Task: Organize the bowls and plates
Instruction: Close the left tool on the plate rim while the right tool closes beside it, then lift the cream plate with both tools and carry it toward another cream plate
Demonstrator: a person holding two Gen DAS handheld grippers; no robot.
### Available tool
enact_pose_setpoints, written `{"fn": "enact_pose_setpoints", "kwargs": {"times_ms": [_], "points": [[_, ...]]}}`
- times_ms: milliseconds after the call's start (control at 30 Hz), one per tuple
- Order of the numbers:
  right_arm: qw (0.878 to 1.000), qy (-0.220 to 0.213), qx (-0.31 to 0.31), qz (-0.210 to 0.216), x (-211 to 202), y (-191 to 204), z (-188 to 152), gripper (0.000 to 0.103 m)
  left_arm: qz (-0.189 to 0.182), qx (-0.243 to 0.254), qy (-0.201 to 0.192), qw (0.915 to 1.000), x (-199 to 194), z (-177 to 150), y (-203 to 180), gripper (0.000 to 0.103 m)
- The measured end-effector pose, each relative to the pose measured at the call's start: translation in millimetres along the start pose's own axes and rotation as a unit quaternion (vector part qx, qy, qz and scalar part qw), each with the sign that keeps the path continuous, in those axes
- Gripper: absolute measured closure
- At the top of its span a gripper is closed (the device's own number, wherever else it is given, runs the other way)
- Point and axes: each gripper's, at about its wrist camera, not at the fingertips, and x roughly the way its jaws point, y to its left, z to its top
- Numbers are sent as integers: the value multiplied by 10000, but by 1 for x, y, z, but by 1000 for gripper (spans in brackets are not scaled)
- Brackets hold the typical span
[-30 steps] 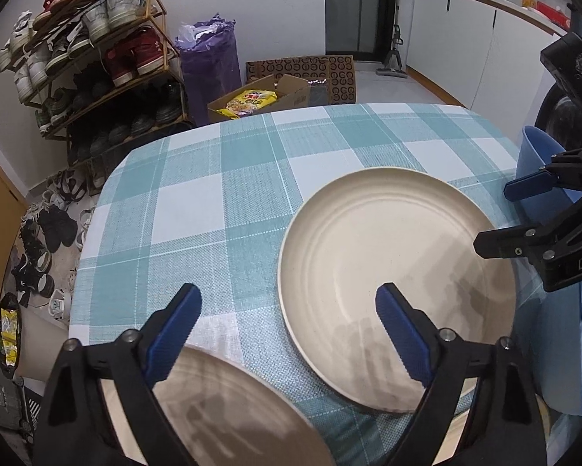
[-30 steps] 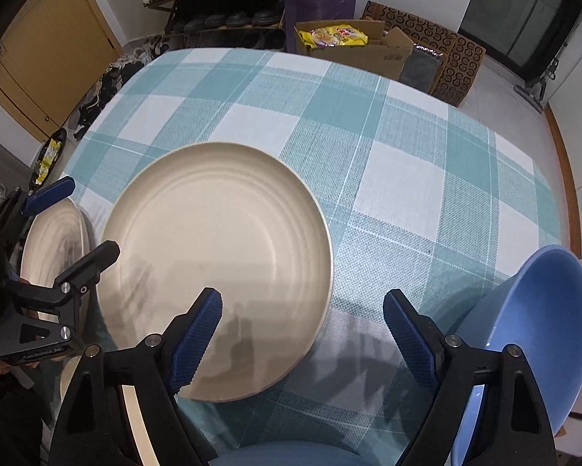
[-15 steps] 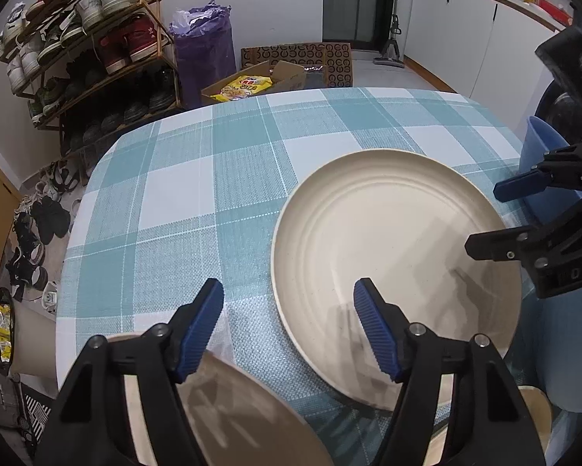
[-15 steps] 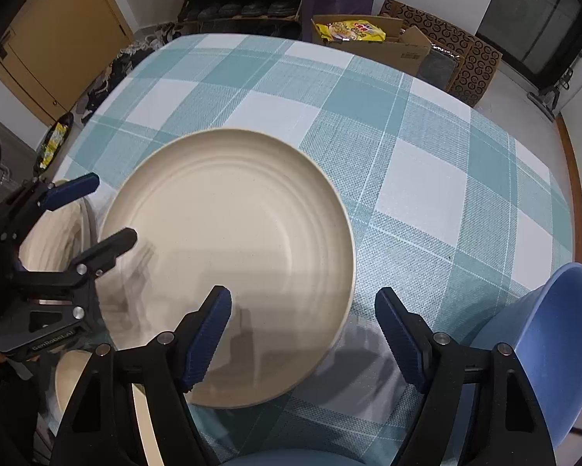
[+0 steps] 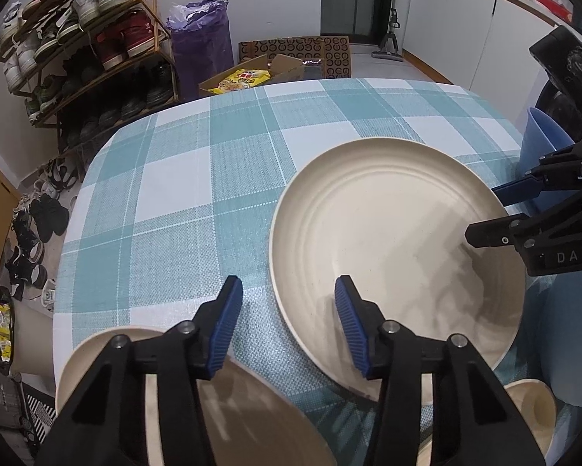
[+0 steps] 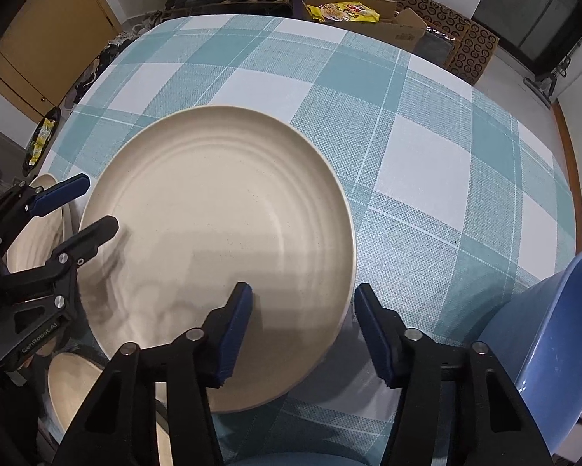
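I see large plate (image 6: 217, 240) rim between right gripper (image 6: 302, 326) pads (closing, not pressing) | left gripper (image 5: 287, 326) likewise, released | right nearer

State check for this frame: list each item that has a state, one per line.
large cream plate: flat on the tablecloth, empty, its rim between both grippers' jaws.
left gripper: open, jaws just closing, straddling the plate's rim.
right gripper: open, jaws just closing, straddling the plate's rim.
blue bowl: upright at the table edge.
small cream plate: under the left gripper, empty.
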Motion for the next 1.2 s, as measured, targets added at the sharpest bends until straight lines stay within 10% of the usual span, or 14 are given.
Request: {"fn": "enact_pose_setpoints", "kwargs": {"times_ms": [367,1200], "points": [[9999,8,132,-36,-4,-7,-7,76,-24,104,121,9999,1,-5,-4,87],[9990,-362,154,-226,-28,-8,-16,92,-4,-209,-227,9995,-22,-2,5,91]]}}
